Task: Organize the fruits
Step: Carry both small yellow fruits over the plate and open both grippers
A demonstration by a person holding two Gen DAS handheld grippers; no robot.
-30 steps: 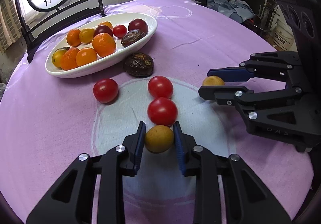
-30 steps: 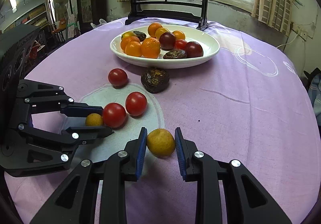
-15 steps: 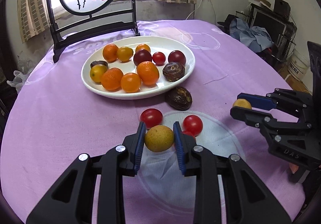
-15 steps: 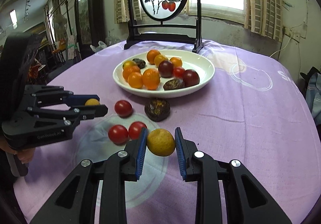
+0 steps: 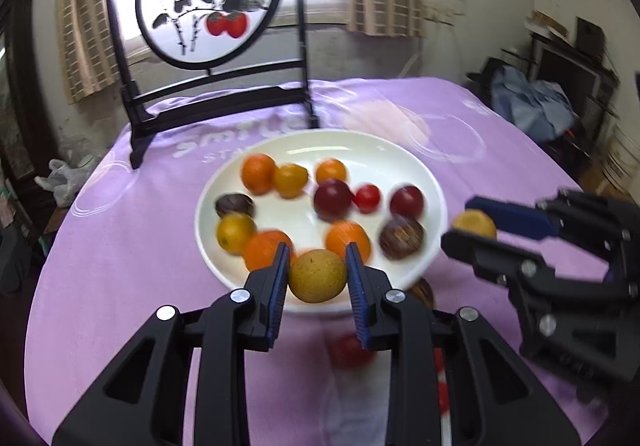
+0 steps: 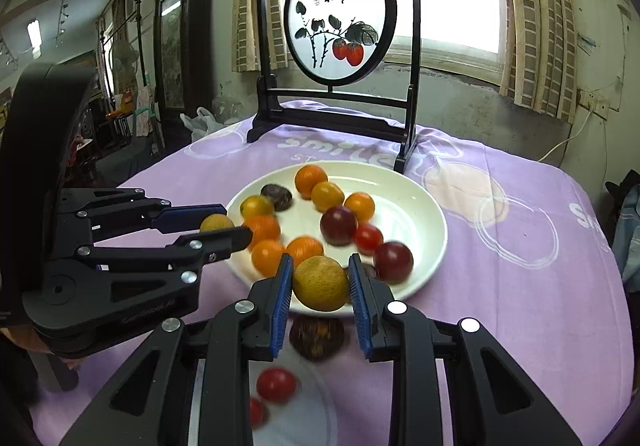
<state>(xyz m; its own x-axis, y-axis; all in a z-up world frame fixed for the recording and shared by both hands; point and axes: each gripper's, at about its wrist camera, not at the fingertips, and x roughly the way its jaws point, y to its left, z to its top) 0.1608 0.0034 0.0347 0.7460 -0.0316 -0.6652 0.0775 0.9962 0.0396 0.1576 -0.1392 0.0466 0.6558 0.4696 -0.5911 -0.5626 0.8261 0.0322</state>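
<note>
While both grippers hang over the near rim of the dish, the scene reads left to right as follows.

Left gripper [image 5: 318,276]: jaws pinching a round yellow-brown fruit [image 5: 318,275], held over the near rim of the white oval ceramic dish [image 5: 424,166].

Room ahead of left jaws: oranges and dark plums crowd the dish just beyond the fingertips; a bare white patch lies mid-dish, farther forward.

Right gripper [image 6: 320,283]: jaws pinching a second round yellow-brown fruit [image 6: 321,283], over the dish's near edge.

Below right jaws: a wrinkled dark brown passion fruit [image 6: 317,338] on the purple tablecloth [image 6: 520,306], just outside the rim; a red cherry tomato [image 6: 276,385] nearer the camera.

Beyond the dish: a black-framed round painted screen [image 6: 340,18] stands at the table's far side.

Change: a second ago both fruits sat on the cloth between the jaws; both are now lifted and carried forward to the dish.
</note>
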